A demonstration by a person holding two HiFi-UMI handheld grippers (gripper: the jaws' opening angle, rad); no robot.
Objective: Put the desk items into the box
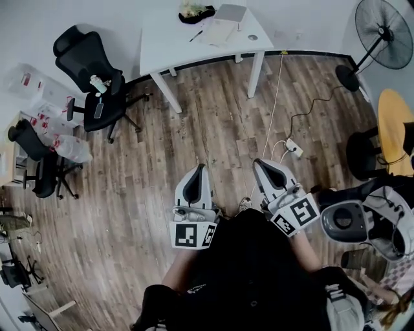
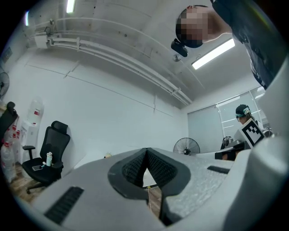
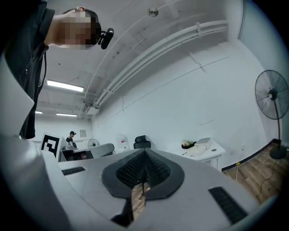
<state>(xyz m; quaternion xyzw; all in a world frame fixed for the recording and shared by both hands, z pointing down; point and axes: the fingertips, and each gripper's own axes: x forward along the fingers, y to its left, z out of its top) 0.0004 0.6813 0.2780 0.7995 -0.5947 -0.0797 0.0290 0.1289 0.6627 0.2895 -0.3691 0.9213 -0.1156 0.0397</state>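
The left hand-held gripper (image 1: 199,171) and right hand-held gripper (image 1: 264,167) are both closed and empty, well short of the white desk (image 1: 168,39) where pen (image 1: 196,35) and dark bowl (image 1: 196,14) lie uncollected; hazard noted: the cable (image 1: 275,106) trailing across the floor (image 1: 194,129) between could catch a foot on approach.

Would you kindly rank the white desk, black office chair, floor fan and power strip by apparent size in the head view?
1. white desk
2. black office chair
3. floor fan, not far behind the chair
4. power strip
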